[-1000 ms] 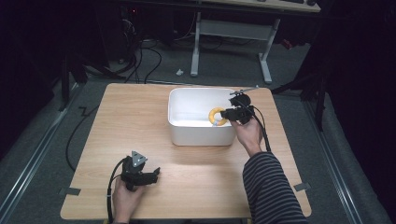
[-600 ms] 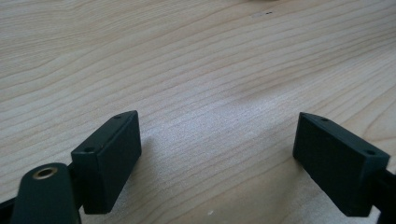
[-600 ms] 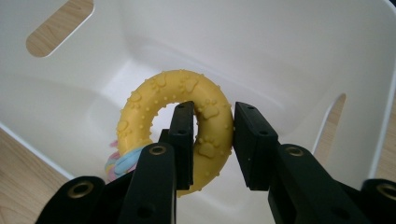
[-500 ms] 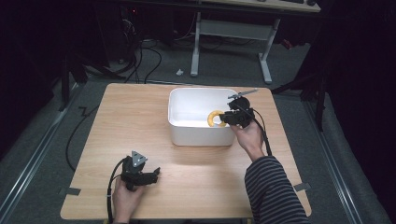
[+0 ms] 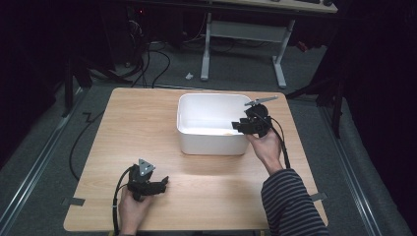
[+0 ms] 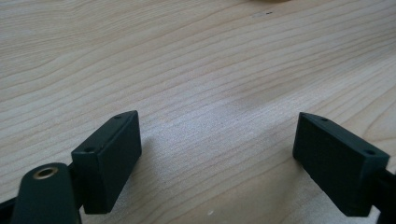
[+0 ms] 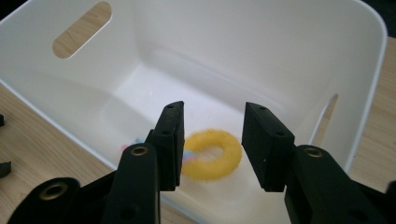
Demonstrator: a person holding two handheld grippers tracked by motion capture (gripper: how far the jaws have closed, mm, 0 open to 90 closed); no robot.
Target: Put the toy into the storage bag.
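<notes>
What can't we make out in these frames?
- Yellow ring in the white bin: right gripper view, its left part is behind a jaw of the right gripper, which has just been opening; blurred, so whether it rests on the floor is unclear.
- Pink and blue bits beside the ring: too small and blurred to identify.
- Bin floor: high view, near wall hides most of it.
- Left gripper: left gripper view, jaw bases cut by bottom edge.

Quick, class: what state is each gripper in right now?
Left gripper: open, empty, over the table.
Right gripper: just opening, yellow ring lies below in the white bin.
</notes>
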